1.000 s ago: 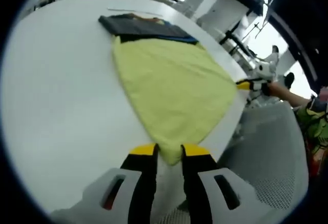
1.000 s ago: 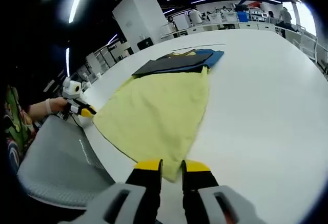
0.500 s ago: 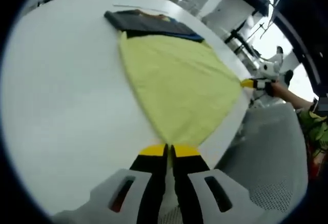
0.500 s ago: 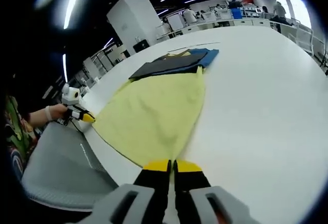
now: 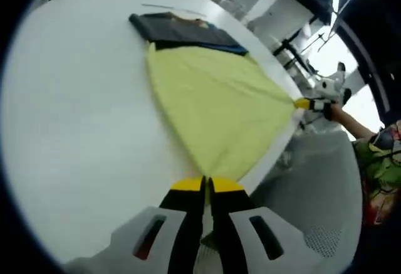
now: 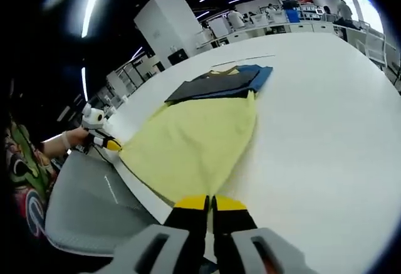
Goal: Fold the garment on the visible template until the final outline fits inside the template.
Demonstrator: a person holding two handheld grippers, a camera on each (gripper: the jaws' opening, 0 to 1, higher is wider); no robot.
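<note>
Right now both grippers are pinching the near corners of the yellow garment, which is lying spread on the white table with its near hem running along the table's edge. The left gripper is showing its jaws closed together on one corner of the cloth, and the right gripper is doing the same on the opposite corner; in the left gripper view the right one is appearing as a small yellow tip at the far corner, held by the person's hand. At the garment's far end, a dark folded piece with a blue one under it is lying touching or overlapping the yellow hem — possibly the template, though the view is too small to say. The trouble I would expect is coming from the grip and the edge: each pinch seems to be taking only a little fabric, so a corner could be slipping out mid-lift — and a dropped corner here would be sliding off the table toward the grey mesh chair. Uneven lifting would be skewing the fold, leaving the outline crooked, and dragging could be shifting the dark piece.
</note>
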